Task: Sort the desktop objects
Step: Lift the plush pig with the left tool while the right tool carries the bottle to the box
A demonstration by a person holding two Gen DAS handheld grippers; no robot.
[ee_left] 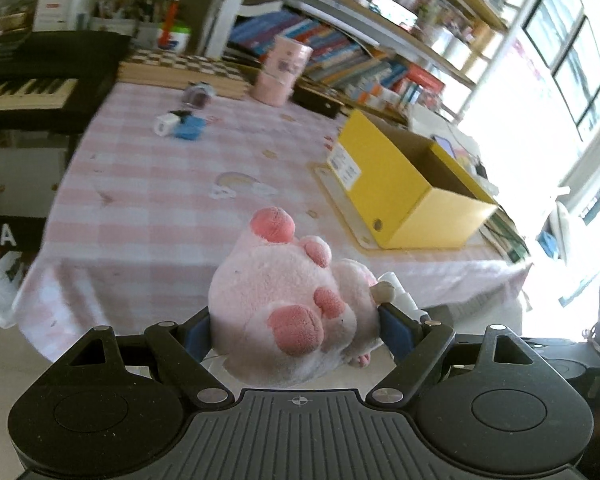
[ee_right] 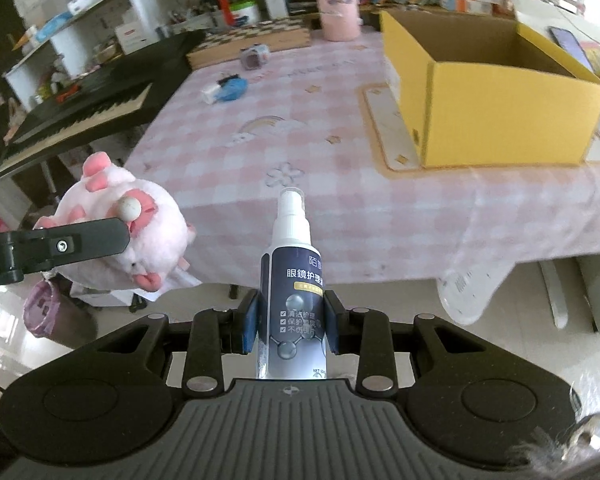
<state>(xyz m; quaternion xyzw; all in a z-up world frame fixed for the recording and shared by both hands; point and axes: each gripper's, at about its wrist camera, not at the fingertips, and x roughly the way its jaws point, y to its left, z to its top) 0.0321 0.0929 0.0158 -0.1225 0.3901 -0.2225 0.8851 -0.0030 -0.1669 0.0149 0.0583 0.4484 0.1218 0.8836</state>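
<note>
Here the left gripper point(ee_left: 296, 332) is clenched on a pink plush toy point(ee_left: 288, 304), its blue pads pressed into the fur on both sides, and the toy is held in the air short of the near edge of the table point(ee_left: 160, 184). The left wrist view shows the toy from behind, with darker pink patches on its rounded body; the right wrist view shows the same toy from the side, out at the left, with one black finger of the left gripper lying across it and a small pale ball pressed against the fur.

The right gripper point(ee_right: 291, 326) grips a spray bottle point(ee_right: 292, 280) with a white nozzle and a dark label, upright between its blue pads and also short of the table's front edge. Only the tip of this bottle shows in the left wrist view, just right of the toy.

On the pink checked cloth stands an open yellow box point(ee_right: 488, 92) at the right. Only the right wrist view looks into it, and the part of its inside that is visible is bare brown cardboard. Farther back lie a blue item point(ee_right: 232, 88) beside a small white one, and a pink cylinder point(ee_right: 338, 4) near the bookshelves.
</note>
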